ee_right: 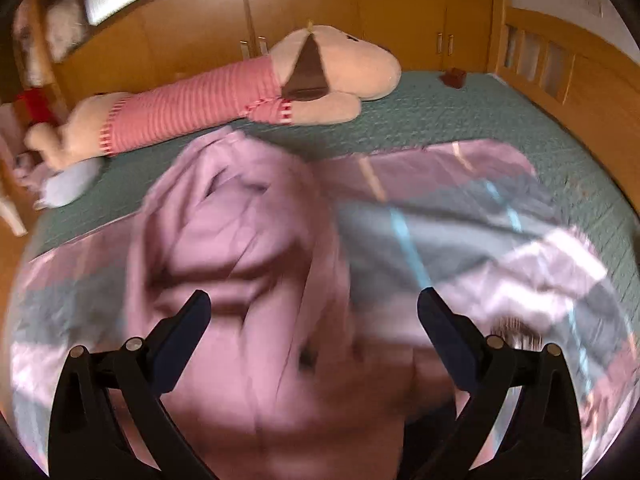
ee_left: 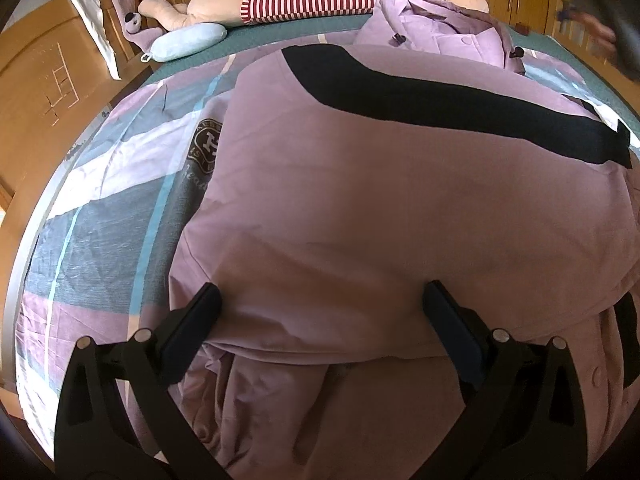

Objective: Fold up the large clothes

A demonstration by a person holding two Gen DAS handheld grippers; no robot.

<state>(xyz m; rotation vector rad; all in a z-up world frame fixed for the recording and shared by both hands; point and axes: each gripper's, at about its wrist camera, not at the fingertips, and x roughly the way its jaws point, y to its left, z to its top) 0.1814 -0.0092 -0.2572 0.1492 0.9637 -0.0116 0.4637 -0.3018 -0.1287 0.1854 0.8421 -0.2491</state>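
on the bed [ee_left: 256, 36], lilac coat [ee_left: 360, 200] lengthwise, hood far, both jaws wide, empty

Left claw [ee_left: 320, 300]: we've got both fingers spread wide, tips pointing forward and down, nothing pinched between them. Right claw [ee_right: 314, 308]: same wide spread, nothing between the pads; its view is motion-blurred. In the left wrist view, our right hand [ee_left: 596, 20] shows blurred at top right, gripping the dark handle.
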